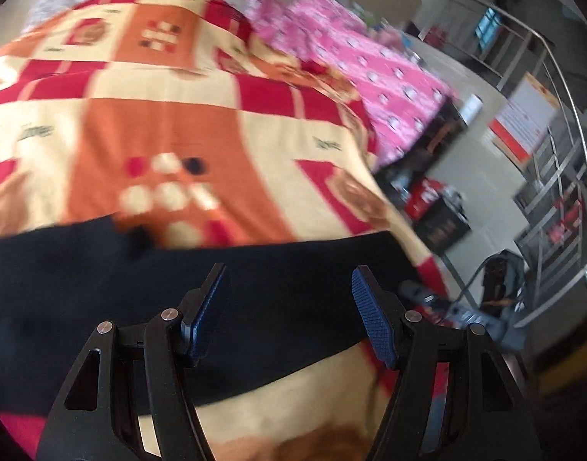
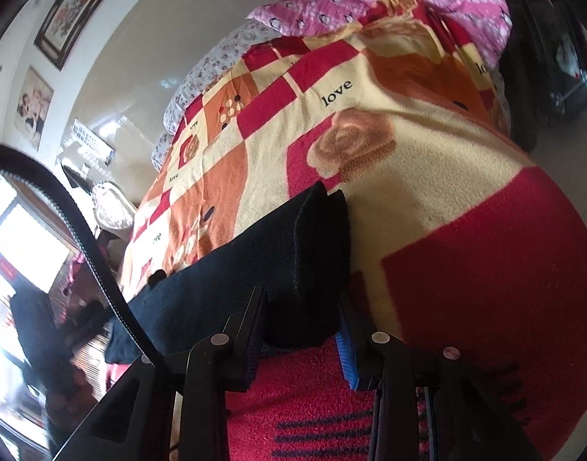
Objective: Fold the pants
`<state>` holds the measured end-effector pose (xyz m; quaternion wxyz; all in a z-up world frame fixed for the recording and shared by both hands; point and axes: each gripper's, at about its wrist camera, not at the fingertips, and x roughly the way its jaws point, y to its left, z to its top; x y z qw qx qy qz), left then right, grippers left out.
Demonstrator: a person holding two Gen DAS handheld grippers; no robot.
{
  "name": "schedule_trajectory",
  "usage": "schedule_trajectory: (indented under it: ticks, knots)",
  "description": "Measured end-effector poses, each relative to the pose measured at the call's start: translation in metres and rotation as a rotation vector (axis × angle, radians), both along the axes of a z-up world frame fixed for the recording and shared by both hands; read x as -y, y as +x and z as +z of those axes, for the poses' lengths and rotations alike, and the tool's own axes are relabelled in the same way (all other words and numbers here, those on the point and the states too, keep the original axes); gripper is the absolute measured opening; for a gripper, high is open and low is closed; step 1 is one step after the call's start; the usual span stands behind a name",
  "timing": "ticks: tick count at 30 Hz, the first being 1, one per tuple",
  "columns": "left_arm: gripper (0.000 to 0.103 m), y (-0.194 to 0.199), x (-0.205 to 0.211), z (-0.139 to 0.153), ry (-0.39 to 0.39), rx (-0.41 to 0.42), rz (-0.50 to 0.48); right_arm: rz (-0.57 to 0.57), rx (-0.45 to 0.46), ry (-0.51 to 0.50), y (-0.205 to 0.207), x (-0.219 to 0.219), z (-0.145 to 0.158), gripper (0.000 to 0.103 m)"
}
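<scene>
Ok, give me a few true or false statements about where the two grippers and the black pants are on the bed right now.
1. The left gripper is open above the black pants. True.
2. The right gripper is shut flat on the pants. False: its fingers stand apart, with a bunched end of the pants between them; whether they pinch it is unclear.
3. The pants lie on a patchwork blanket printed with "love". True.
4. The pants are light grey. False: they are black.
5. A pink patterned quilt lies beyond the blanket. True.
</scene>
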<state>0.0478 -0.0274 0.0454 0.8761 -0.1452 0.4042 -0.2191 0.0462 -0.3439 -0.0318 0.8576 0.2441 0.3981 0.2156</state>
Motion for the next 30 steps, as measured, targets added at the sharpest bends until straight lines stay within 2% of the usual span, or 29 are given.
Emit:
schedule_trajectory:
  ticks: [1, 6, 8, 13, 16, 19, 21, 25, 27, 28, 30]
  knots:
    - [0.066, 0.015, 0.017, 0.003, 0.005, -0.039, -0.037, 0.0, 0.012, -0.018, -0.001, -0.002, 0.001, 0.03]
    - [0.066, 0.078, 0.105, 0.003, 0.048, -0.265, -0.162, -0.034, 0.085, -0.112, -0.009, -0.009, 0.005, 0.011]
    - [0.066, 0.086, 0.132, 0.001, 0.063, -0.304, -0.198, -0.031, 0.154, -0.188, -0.018, -0.019, 0.013, 0.01]
    - [0.066, 0.085, 0.178, 0.003, 0.188, -0.308, -0.272, -0.014, 0.25, -0.315, -0.029, -0.037, 0.023, 0.01]
    - [0.066, 0.079, 0.208, -0.003, 0.334, -0.303, -0.326, -0.004, 0.272, -0.364, -0.032, -0.043, 0.025, 0.01]
    - [0.066, 0.079, 0.239, -0.017, 0.551, -0.287, -0.362, 0.007, 0.315, -0.414, -0.037, -0.053, 0.029, 0.01]
    - [0.066, 0.082, 0.248, -0.025, 0.629, -0.287, -0.368, 0.014, 0.329, -0.44, -0.039, -0.058, 0.03, 0.01]
    - [0.065, 0.093, 0.245, -0.036, 0.611, -0.314, -0.356, 0.005, 0.298, -0.399, -0.035, -0.048, 0.027, 0.01]
    - [0.047, 0.095, 0.24, -0.039, 0.612, -0.31, -0.325, 0.005, 0.304, -0.391, -0.036, -0.046, 0.028, 0.01]
    - [0.042, 0.094, 0.237, -0.038, 0.616, -0.302, -0.317, 0.007, 0.307, -0.39, -0.036, -0.046, 0.028, 0.01]
    - [0.016, 0.095, 0.227, -0.034, 0.598, -0.295, -0.287, 0.007, 0.308, -0.385, -0.036, -0.044, 0.028, 0.01]
